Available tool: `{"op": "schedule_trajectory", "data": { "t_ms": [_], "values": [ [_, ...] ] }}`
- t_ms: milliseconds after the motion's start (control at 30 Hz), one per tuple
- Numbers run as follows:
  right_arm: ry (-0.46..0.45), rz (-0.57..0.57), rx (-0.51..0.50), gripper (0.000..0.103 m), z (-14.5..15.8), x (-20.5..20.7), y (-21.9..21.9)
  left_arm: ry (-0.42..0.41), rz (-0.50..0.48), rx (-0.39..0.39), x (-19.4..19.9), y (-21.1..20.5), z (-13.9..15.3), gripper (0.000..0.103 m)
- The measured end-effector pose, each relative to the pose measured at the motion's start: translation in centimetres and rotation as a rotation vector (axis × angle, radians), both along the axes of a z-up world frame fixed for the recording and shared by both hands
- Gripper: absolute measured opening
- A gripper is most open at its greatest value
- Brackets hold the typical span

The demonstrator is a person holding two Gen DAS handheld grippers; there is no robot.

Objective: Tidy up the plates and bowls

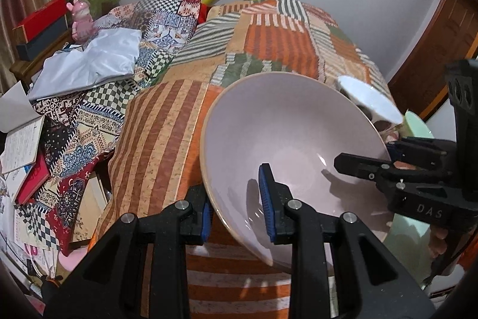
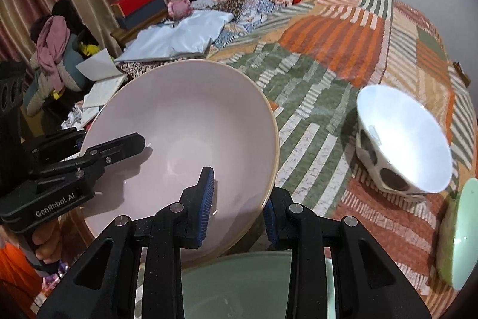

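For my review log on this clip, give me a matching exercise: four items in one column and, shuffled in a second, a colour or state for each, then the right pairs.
Items
1. large bowl
2. small bowl
3. plate
4. toy figure

Descriptions
A. pale green, seen edge-on at the right
B. pink, standing among the clutter near the curtain
C. pale pink, gripped at its rim by both the left gripper and the right gripper
D. white inside, dark spots outside, resting on the quilt

Pairs: 1-C, 2-D, 3-A, 4-B

"GenRobot.AI" marks the left claw [image 2: 112, 150]; "DAS" the right claw [image 1: 361, 166].
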State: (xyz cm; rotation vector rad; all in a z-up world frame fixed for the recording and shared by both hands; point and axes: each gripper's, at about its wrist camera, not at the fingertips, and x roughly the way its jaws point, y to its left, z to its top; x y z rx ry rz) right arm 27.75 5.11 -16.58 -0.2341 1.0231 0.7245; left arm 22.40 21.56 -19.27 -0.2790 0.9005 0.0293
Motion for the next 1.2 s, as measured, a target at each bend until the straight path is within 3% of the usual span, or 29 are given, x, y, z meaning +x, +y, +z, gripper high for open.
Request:
{"op": "schedule_trajectory", "data": {
  "t_ms": [133, 500, 633, 800, 1100, 1200],
  "values": [
    [0.048, -0.002, -0.029, 0.028, -1.3, 0.8, 0.5, 0.031, 0.0, -0.016, 0.4, 0.4, -1.3, 0.028],
    [0.02, 0.013, -0.029, 0.031, -0.8, 0.4, 0.4, 0.039, -0.005, -0.017, 0.2, 0.6, -1.9, 0.028],
    [0.021, -0.001, -0.01, 0.031, -0.3, 0.3, -0.4, 0.044, 0.004, -0.009, -0.3, 0.4, -1.7, 0.037],
    [-0.033, -0.004, 0.009, 0.031, 1.4, -0.6, -1.6, 0.03, 0.039, 0.0, -1.5, 0.8, -1.0, 0.048],
    [-0.079, -0.026, 0.063, 0.032, 3.7, -1.9, -4.2, 0.009, 0.117, 0.019, -3.8, 1.0, 1.9, 0.048],
    [-0.105, -0.042, 0.08, 0.036, 4.5, -2.6, -5.6, -0.007, 0.129, 0.024, -4.4, 0.6, 3.2, 0.048]
  ]
}}
